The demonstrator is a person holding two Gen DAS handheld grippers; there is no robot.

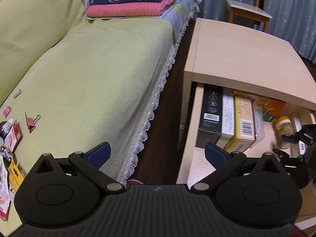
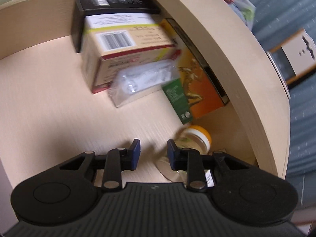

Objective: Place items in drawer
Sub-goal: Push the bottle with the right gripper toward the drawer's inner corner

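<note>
Pink clips [image 1: 31, 122] and packets [image 1: 12, 136] lie on the bed [image 1: 94, 83] left of the drawer [image 1: 199, 158], well apart from the left gripper [image 1: 157, 153], which hangs wide open and empty over the gap between bed and drawer. Inside the drawer, boxes [image 2: 118, 45] stand at the left and a jar [image 2: 194, 140] lies just beyond the right gripper [image 2: 153, 154], whose fingers are parted, holding nothing, one touching the jar or nearly so; bare drawer floor lies left of it, the tabletop [image 2: 227, 45] edge overhanging at right.

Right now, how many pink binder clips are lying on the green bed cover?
2. One pink binder clip lies with its wire handles up, near the left gripper. The other is at the left edge of the view. More may be hidden outside the frame.
</note>
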